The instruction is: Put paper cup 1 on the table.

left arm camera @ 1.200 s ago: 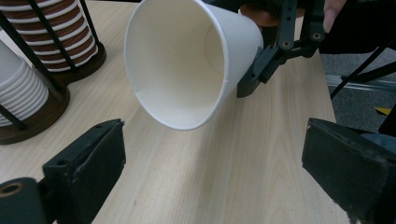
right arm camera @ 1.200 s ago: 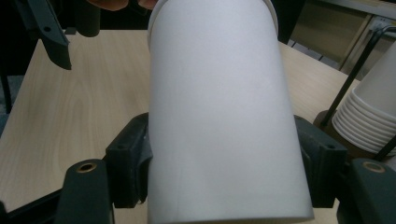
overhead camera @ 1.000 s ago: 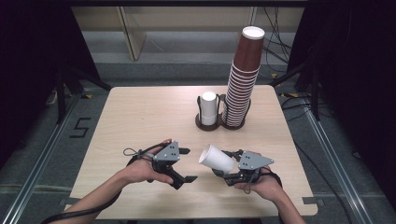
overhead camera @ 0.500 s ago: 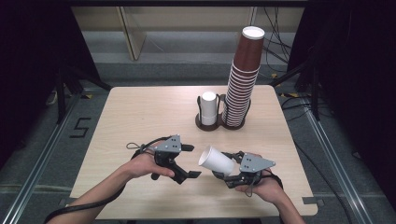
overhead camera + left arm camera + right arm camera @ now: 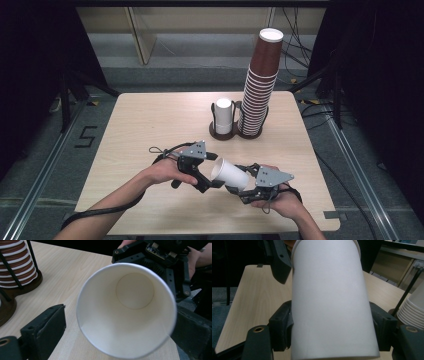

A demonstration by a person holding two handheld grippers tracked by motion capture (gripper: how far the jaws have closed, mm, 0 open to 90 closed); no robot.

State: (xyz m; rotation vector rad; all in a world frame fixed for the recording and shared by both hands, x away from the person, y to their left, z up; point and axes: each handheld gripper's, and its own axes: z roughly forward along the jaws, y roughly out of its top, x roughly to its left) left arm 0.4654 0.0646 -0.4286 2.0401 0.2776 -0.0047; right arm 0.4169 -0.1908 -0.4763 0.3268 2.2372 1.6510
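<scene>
White paper cup (image 5: 231, 173): lifted in front of the cup stand (image 5: 223, 134), clamped on its side by right gripper (image 5: 243, 189). Left gripper (image 5: 209, 183): jaws spread, just been opening, straddling the rim untouching. Handover pending; placement outstanding.

We see a light wooden table (image 5: 150, 120) on grey floor (image 5: 45, 145), dark curtains (image 5: 30, 50) flanking pale shelving (image 5: 165, 30).

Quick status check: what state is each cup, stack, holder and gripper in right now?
White paper cup: on its side, off the table, empty, mouth toward the left gripper.
Right gripper: shut on the cup's body.
Left gripper: open, jaws either side of the cup's rim.
Brown cup stack: upright, tall, in the holder.
White cups: upright in the holder.
</scene>
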